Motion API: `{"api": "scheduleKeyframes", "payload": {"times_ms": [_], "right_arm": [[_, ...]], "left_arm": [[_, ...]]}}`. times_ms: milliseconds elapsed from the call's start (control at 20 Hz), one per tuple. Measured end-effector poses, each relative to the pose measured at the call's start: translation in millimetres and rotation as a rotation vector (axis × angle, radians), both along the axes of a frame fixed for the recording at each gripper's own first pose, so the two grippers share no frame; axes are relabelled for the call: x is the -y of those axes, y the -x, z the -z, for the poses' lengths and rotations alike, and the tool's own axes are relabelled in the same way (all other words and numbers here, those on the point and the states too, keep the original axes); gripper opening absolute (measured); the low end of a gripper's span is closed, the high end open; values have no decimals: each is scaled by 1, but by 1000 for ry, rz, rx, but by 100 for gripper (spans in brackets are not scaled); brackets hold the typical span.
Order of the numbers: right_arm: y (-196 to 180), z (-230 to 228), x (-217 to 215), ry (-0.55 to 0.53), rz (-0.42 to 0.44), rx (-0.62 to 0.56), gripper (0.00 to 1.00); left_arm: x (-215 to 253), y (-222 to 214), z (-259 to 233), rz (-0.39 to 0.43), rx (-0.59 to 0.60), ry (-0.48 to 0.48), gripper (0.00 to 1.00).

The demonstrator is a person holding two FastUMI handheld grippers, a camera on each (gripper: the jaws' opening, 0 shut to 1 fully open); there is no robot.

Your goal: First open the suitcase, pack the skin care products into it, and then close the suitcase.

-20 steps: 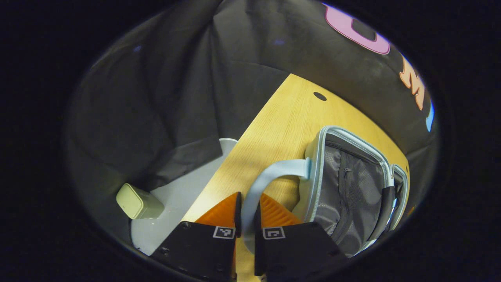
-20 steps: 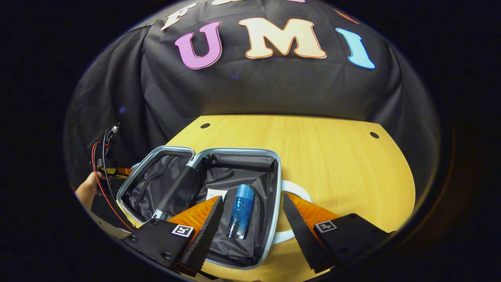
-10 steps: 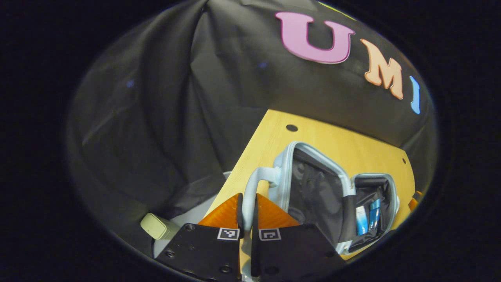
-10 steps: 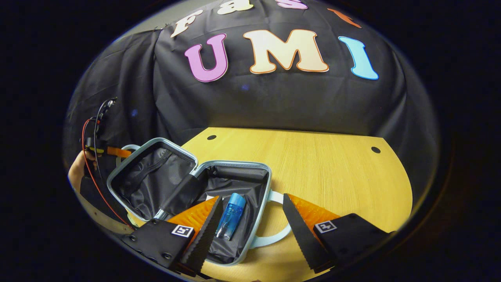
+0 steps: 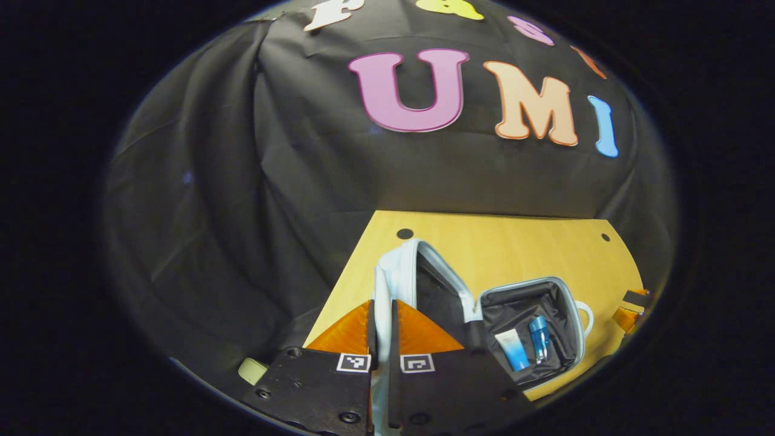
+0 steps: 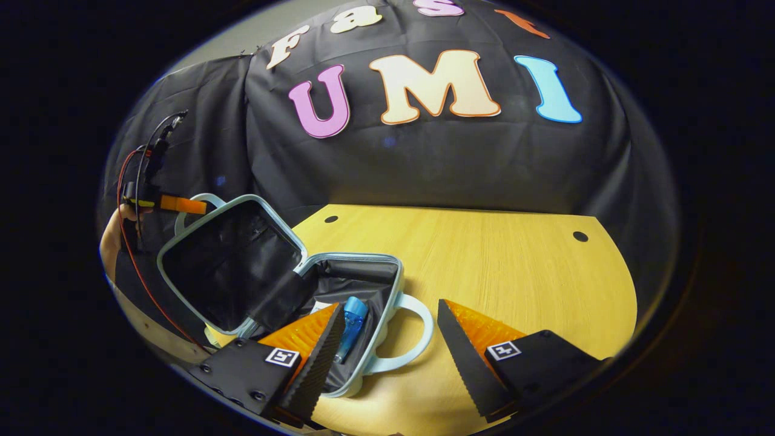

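Note:
A small light-blue suitcase (image 6: 339,266) lies open on the wooden table (image 6: 496,266). Its lid (image 6: 227,266) stands raised, nearly upright. My left gripper (image 5: 382,315) is shut on the lid's pale handle (image 5: 381,290); from the right gripper view it shows at the far left (image 6: 175,204) with a hand behind it. In the black-lined lower half lie a blue bottle (image 5: 538,338) and a white-and-blue tube (image 5: 513,350); the blue bottle (image 6: 351,318) also shows past my right fingers. My right gripper (image 6: 390,330) hangs open over the front handle (image 6: 405,333), holding nothing.
The table has small round holes (image 6: 580,236) near its far edge and bare wood to the right of the suitcase. A pale green box (image 5: 251,370) sits on the floor off the table's left side. Red and black cables (image 6: 130,200) trail from the left gripper.
My left gripper has lifted the lid by its handle from lying flat to nearly upright. The right gripper has pulled back from over the case, still open.

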State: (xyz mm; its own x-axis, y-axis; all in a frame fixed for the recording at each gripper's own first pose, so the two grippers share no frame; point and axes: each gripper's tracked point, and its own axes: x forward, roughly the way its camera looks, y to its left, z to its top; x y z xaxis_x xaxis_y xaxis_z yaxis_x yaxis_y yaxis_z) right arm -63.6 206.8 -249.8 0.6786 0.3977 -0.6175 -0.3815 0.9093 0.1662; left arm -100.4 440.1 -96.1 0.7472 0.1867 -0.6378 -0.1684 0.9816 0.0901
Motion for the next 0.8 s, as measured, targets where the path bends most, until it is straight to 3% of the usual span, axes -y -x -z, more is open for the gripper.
{"api": "scheduleKeyframes", "payload": {"times_ms": [450, 800], "right_arm": [[-6, -1, 40, -32, 52, -17, 96], [-7, -3, 74, -23, 97, -20, 96]], "left_arm": [[131, -41, -27, 228, 73, 31, 4], [236, -54, -17, 380, 66, 221, 6]]}}
